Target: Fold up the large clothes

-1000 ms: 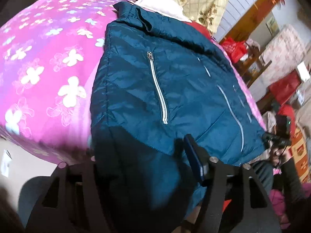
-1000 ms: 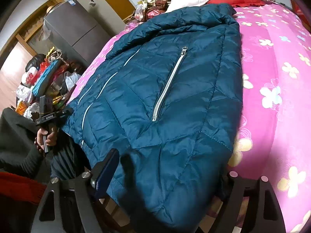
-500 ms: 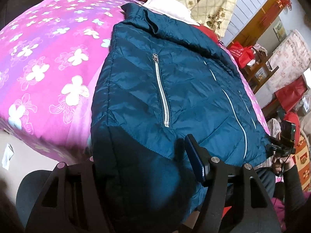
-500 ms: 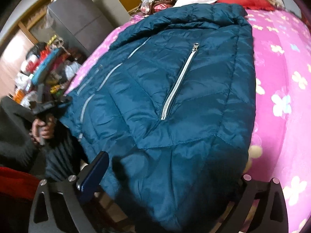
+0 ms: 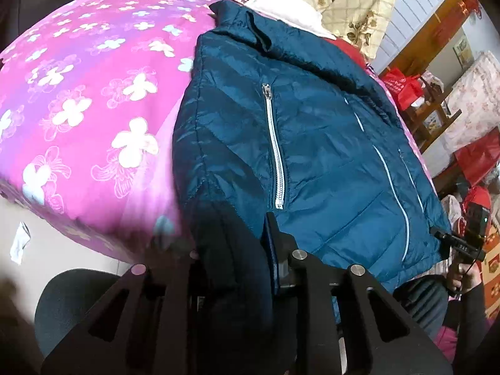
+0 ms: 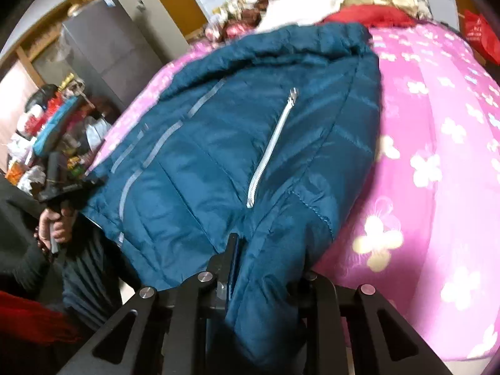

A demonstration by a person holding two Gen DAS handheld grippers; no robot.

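Your dark teal quilted puffer jacket [image 5: 312, 143] lies flat on the pink flower-printed bedspread [image 5: 78, 100], with its hem hanging over the near edge of the bed, right at your tongs. From the left gripper [image 5: 237, 250] the jacket runs away toward 12 and 1 o'clock; from the right gripper [image 6: 265, 262] it runs away toward 11 and 12 o'clock. Its long axis goes from the hem at your hands to the collar [image 6: 312, 37] at the far end, beside the white pillow [image 5: 287, 12], so the jacket points away from you, collar far, hem near. Both grippers are equally near, each at one hem corner: the left one pinches the corner on your left side, its fingers drawn in on a dark bunch of cloth, and the right one pinches the opposite corner, with cloth bulging between its fingers. The two silver pocket zips [image 5: 275, 156] lie nearly along that same axis. Judging by this, the fold should carry the hem forward along the axis toward the collar, both hands moving together.
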